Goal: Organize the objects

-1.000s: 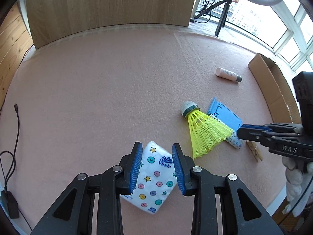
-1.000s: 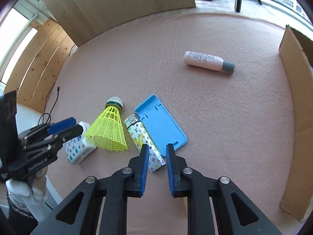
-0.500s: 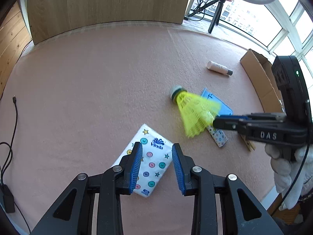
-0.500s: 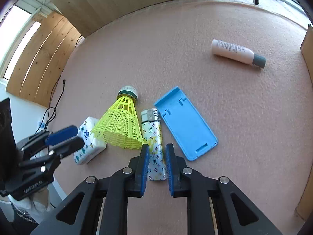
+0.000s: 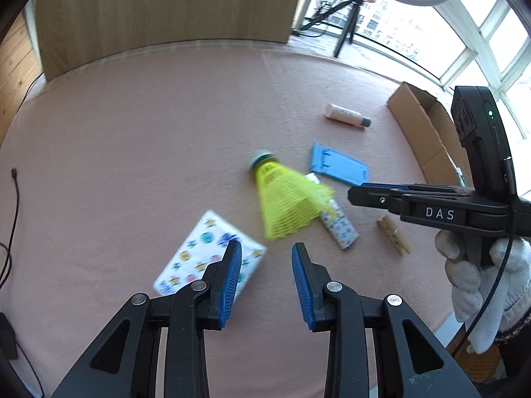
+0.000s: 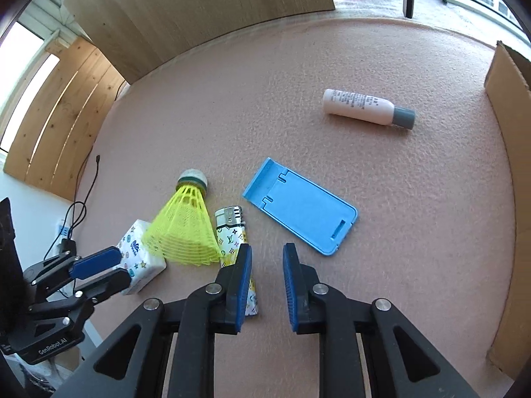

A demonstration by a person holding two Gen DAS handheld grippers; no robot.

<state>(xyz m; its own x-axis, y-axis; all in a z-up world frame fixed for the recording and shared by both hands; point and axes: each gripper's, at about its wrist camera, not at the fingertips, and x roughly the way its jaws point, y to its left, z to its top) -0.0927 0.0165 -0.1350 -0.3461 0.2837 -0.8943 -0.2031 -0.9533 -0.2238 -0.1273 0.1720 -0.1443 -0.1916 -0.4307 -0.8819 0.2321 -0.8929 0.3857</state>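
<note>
In the left wrist view my left gripper [image 5: 266, 248] is open and empty above the pink mat, with the patterned tissue pack [image 5: 205, 258] just left of its left finger. Ahead lie a yellow shuttlecock [image 5: 285, 202], a patterned lighter [image 5: 338, 225] and a blue phone stand [image 5: 338, 167]. My right gripper [image 5: 352, 194] enters from the right, held by a gloved hand. In the right wrist view the right gripper [image 6: 267, 255] has its jaws opening with nothing between them. The lighter [image 6: 232, 232] lies partly under its left finger, beside the shuttlecock [image 6: 184, 229] and the phone stand [image 6: 298, 215].
A white bottle with a grey cap [image 6: 361, 109] lies further back. An open cardboard box [image 6: 511, 132] borders the mat on the right. A wooden clothespin [image 5: 393, 235] lies under the right gripper. A black cable [image 5: 13, 199] runs along the left edge, and a wooden panel stands behind the mat.
The tissue pack was between the left fingers and now lies to their left; the left gripper has shifted right toward the shuttlecock. The right jaws have widened slightly.
</note>
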